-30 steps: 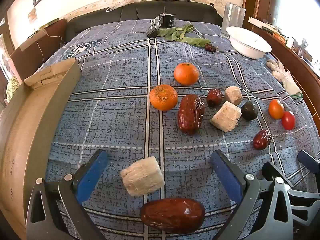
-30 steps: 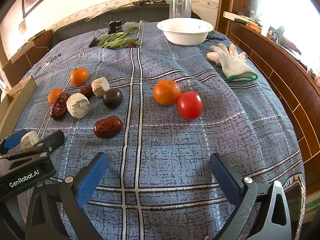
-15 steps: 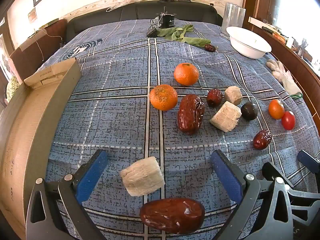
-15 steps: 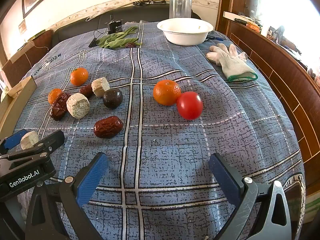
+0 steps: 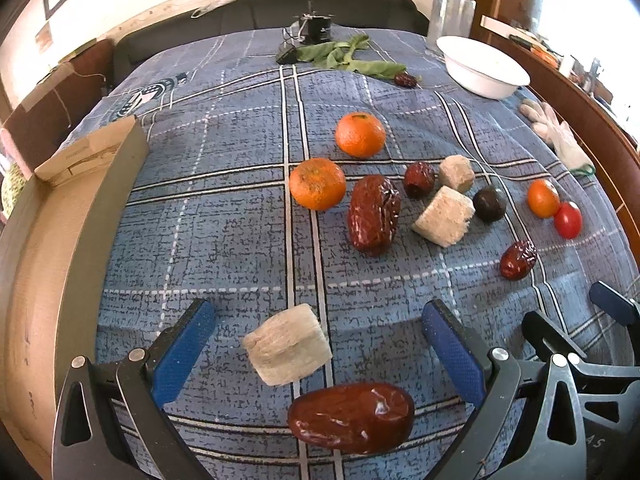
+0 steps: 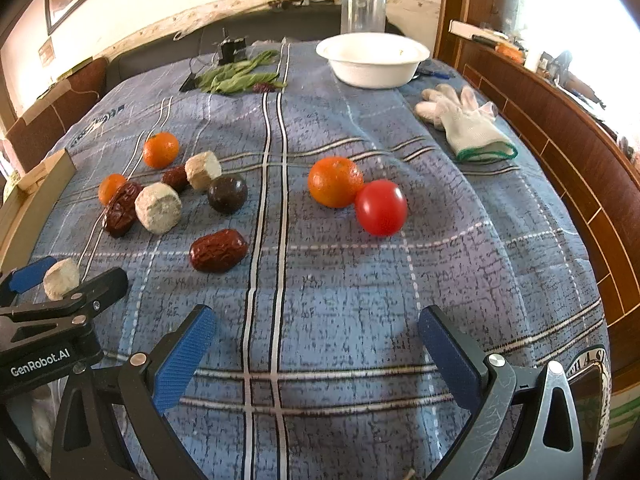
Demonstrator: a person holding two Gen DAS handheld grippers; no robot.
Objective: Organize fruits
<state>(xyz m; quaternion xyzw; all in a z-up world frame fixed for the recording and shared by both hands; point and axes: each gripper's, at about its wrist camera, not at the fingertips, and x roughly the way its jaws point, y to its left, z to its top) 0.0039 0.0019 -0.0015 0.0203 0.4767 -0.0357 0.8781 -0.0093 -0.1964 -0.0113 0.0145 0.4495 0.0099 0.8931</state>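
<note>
Fruits lie on a blue plaid cloth (image 5: 224, 240). My left gripper (image 5: 318, 340) is open over a pale sugarcane chunk (image 5: 287, 345) and a red date (image 5: 352, 418), which lie between its fingers. Beyond them are two oranges (image 5: 318, 189) (image 5: 360, 135), a big date (image 5: 374, 215), more pale chunks (image 5: 444, 216) and a dark round fruit (image 5: 489, 204). My right gripper (image 6: 316, 344) is open and empty over bare cloth. Ahead of it lie an orange (image 6: 335, 181), a red tomato (image 6: 381, 207) and a date (image 6: 218, 250).
A cardboard box (image 5: 44, 248) stands along the left edge. A white bowl (image 6: 373, 59) and a glass (image 6: 363, 12) are at the far end, with green leaves (image 6: 240, 77) and white gloves (image 6: 466, 122). A wooden ledge (image 6: 560, 136) runs along the right.
</note>
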